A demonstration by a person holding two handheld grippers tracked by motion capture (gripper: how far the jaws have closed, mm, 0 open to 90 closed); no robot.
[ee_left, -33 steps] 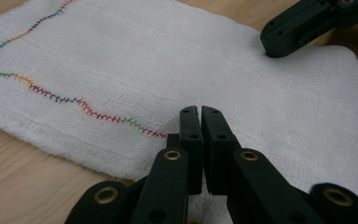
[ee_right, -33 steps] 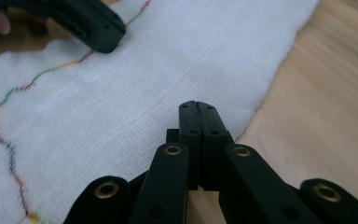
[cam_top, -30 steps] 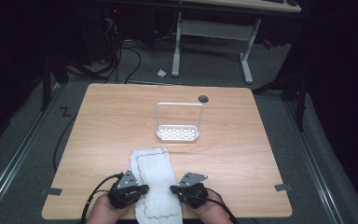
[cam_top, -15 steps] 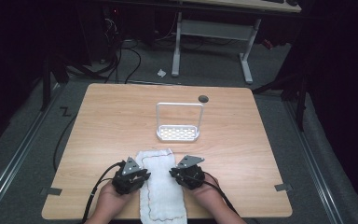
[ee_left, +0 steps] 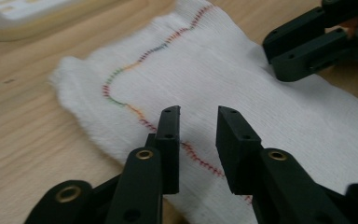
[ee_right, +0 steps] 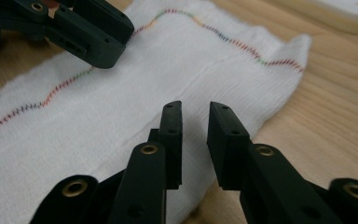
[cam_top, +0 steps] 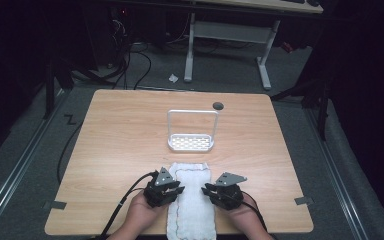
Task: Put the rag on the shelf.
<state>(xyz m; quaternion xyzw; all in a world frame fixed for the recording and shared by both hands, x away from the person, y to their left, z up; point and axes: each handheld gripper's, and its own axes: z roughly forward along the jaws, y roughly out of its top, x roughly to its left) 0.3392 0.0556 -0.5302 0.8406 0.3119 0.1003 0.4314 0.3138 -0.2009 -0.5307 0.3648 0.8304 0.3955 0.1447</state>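
Both grippers moved forward along white cloth (cam_top: 192, 200), jaws apart, rack (cam_top: 192, 142) seemingly empty

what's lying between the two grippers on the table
The white cloth lies between the left gripper and the right gripper, flat on the table. The high view shows this best; each gripper's jaws stand slightly apart at its edge.

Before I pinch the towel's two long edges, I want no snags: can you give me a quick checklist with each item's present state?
1. Left gripper jaws parted: ok.
2. Right gripper jaws parted: ok.
3. Each gripper at its own side of the white towel: ok.
4. Towel lies flat on the wooden table: ok.
5. Towel apart from the white rack: ok.
6. Jaw tips low enough to catch the cloth: cannot tell.
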